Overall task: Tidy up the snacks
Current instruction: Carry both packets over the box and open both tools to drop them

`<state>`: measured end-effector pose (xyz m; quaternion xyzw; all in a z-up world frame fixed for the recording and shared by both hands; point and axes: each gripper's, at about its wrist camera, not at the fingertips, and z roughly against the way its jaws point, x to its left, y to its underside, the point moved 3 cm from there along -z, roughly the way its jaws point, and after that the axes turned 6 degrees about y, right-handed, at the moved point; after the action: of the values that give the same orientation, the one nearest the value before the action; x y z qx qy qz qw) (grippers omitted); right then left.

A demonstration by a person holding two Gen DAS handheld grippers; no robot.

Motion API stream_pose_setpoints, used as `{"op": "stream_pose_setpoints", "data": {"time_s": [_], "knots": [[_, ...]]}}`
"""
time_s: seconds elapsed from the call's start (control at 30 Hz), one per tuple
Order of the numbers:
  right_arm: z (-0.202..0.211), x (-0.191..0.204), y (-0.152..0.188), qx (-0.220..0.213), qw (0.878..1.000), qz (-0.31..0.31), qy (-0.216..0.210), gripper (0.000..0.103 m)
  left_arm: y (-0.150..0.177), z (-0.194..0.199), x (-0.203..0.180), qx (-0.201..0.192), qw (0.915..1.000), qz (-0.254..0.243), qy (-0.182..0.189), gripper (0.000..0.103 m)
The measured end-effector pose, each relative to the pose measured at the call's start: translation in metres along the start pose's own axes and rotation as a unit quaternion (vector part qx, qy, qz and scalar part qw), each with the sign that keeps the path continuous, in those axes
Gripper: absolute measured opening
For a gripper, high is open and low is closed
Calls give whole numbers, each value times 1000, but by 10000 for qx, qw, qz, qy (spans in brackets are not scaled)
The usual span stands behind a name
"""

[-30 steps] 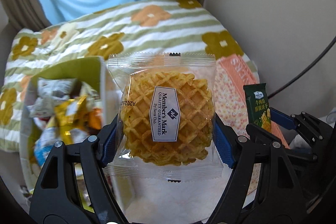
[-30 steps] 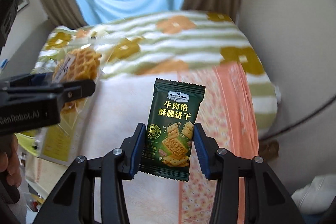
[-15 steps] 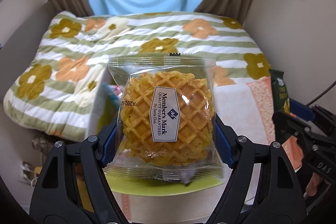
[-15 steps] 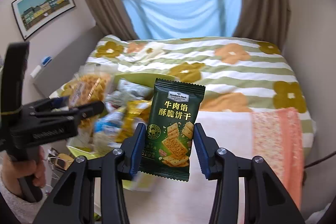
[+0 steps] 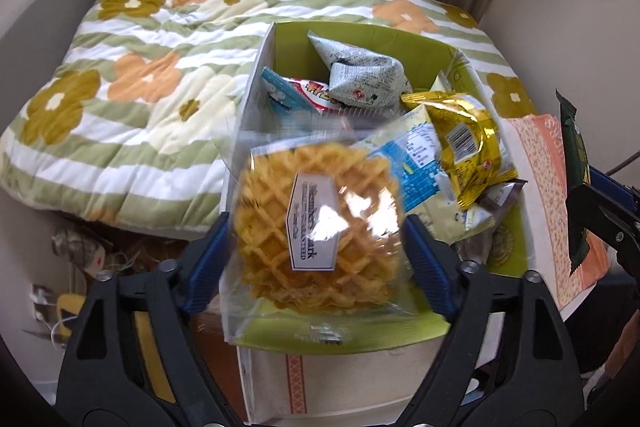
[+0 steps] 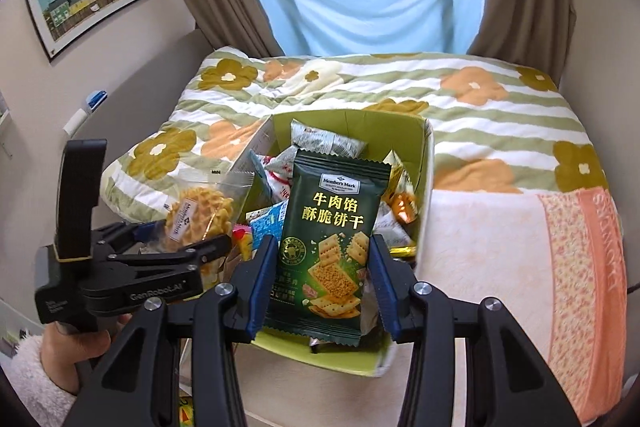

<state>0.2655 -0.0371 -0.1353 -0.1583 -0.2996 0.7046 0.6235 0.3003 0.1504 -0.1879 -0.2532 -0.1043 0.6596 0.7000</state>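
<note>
My left gripper (image 5: 316, 259) is shut on a clear-wrapped waffle cookie pack (image 5: 316, 231), held over the near left part of a green cardboard box (image 5: 400, 39) full of snack packets. The pack also shows in the right wrist view (image 6: 196, 223). My right gripper (image 6: 324, 283) is shut on a dark green cracker packet (image 6: 332, 243), held upright above the same box (image 6: 424, 163). The green packet shows at the right edge of the left wrist view (image 5: 574, 179).
The box holds a gold packet (image 5: 464, 143), a grey printed packet (image 5: 360, 75) and a blue packet (image 5: 416, 163). It rests by a flowered striped quilt (image 5: 132, 75) and an orange towel (image 6: 520, 267). Curtains and a window stand behind.
Both grippers have swung left and forward with their packets and are now over the green box. The waffle pack has tilted down toward the box.
</note>
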Motion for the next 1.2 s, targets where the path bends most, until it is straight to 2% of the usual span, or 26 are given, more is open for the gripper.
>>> {"op": "stream_pose_setpoints", "data": {"time_s": [0.07,0.23,0.8,0.93,0.97,1.03,1.07,1.1,1.2], "knots": [[-4,3,3,65,9999,-61,102,42,-2,-1,2,-11,10000,-86,-30,103],[-11,8,9,218,9994,-124,254,42,3,-2,3,83,9999,-111,94,103],[-26,18,12,275,9979,229,543,42,15,30,1,-157,9995,-225,-159,103],[-35,18,12,353,9982,92,478,43,18,31,4,-143,9994,-203,-220,103],[-37,18,12,370,9982,63,476,45,19,31,5,-139,9995,-184,-210,103],[-39,18,14,342,9983,-29,470,68,22,32,7,-131,9996,-139,-201,102],[-38,18,16,302,9984,-92,462,90,23,33,8,-130,9996,-120,-204,102],[-37,18,17,273,9985,-126,468,98,24,33,9,-127,9997,-111,-200,102],[-37,15,23,241,9982,-209,506,99,28,34,10,-124,9997,-114,-201,102]]}}
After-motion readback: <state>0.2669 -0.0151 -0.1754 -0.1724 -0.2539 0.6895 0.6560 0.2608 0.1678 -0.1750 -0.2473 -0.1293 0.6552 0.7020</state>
